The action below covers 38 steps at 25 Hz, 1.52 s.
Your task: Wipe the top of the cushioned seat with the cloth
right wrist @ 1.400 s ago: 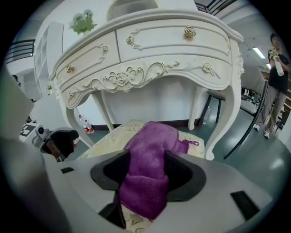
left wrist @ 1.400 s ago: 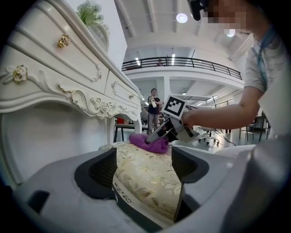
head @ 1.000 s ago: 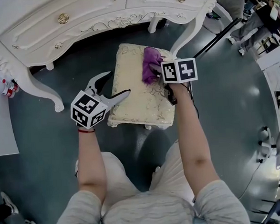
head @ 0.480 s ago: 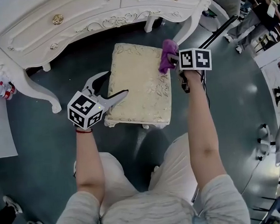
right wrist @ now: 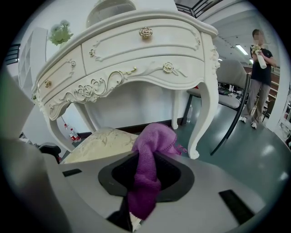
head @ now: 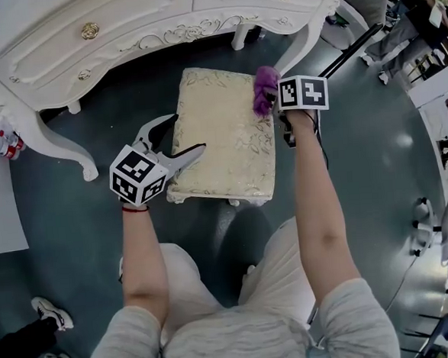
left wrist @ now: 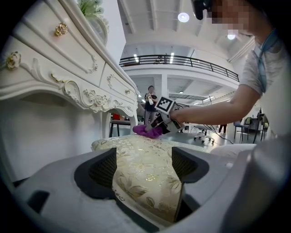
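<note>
Moved: the right gripper [head: 274, 100] has carried the purple cloth [head: 263, 87] from the middle of the cushioned seat [head: 217, 133] out to its far right corner; the left gripper [head: 186, 135] has stayed where it was
Meaning: one stroke across the top looks to have run out at the edge; the near half probably has yet to be wiped, so a return pass seems due
Left gripper: jaws wide, with the near left corner of the cushioned seat between them and filling the gap pad to pad; they appear to clamp it and steady it
Cushioned seat: a rectangular cream pad with a gold flower pattern, on the dark floor [head: 74, 223] just in front of the white dressing table [head: 122, 36]; no stain or dirt shows on it
Purple cloth: bunched up at the far right corner, hanging past the edge, barely on the top
Right gripper: jaws narrow, pinched on a fold of the purple cloth, with the loose end spilling forward beyond them
</note>
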Available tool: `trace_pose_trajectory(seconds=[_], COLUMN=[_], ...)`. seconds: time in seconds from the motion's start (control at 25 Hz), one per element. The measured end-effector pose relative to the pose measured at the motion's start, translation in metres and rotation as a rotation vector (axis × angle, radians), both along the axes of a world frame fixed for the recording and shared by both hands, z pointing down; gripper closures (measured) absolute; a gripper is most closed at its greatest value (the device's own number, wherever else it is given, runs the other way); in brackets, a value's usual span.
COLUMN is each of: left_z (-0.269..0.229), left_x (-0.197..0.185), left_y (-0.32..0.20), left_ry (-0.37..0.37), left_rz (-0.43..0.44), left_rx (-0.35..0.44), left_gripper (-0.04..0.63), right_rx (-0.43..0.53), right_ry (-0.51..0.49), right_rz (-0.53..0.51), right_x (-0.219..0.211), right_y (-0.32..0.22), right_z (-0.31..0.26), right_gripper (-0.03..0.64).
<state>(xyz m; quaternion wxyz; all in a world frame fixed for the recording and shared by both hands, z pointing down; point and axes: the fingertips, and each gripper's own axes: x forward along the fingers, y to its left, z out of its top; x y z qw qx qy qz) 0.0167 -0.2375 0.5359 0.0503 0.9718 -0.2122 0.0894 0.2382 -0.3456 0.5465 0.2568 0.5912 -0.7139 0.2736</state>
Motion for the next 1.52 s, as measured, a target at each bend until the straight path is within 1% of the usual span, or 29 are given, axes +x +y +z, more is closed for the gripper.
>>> trace_pose_trajectory(seconds=[0.08, 0.16, 0.24, 0.32, 0.52, 0.68, 0.92, 1.24, 1.52], left_z=[0.009, 0.017, 0.02, 0.021, 0.026, 0.025, 0.025, 0.032, 0.035], left_x=[-0.002, -0.005, -0.007, -0.009, -0.013, -0.017, -0.022, -0.017, -0.017], left_y=[-0.001, 0.002, 0.006, 0.011, 0.024, 0.032, 0.028, 0.037, 0.038], left_ry=[-0.032, -0.055, -0.062, -0.068, -0.063, -0.059, -0.054, -0.071, -0.06], left_rz=[0.007, 0.03, 0.051, 0.064, 0.116, 0.15, 0.129, 0.185, 0.192], left_rx=[-0.023, -0.059, -0.085, -0.095, -0.126, -0.133, -0.136, -0.161, -0.187], left_gripper=[0.21, 0.188, 0.155, 0.124, 0.072, 0.067, 0.067, 0.067, 0.067], right_rx=[0.006, 0.01, 0.01, 0.008, 0.011, 0.012, 0.004, -0.001, -0.002], right_ry=[0.004, 0.0, -0.006, -0.009, -0.01, -0.009, -0.005, 0.008, -0.003], right_rz=[0.001, -0.004, -0.011, -0.018, -0.029, -0.039, -0.074, -0.125, -0.155], right_x=[-0.004, -0.011, -0.017, -0.022, -0.035, -0.046, -0.072, -0.106, -0.127], right_y=[-0.001, -0.002, -0.002, -0.004, -0.007, -0.009, -0.013, -0.021, -0.027], right_z=[-0.001, -0.002, -0.002, -0.002, -0.003, -0.003, -0.003, -0.003, -0.002], right_gripper=[0.525, 0.525, 0.525, 0.525, 0.525, 0.525, 0.525, 0.525, 0.525])
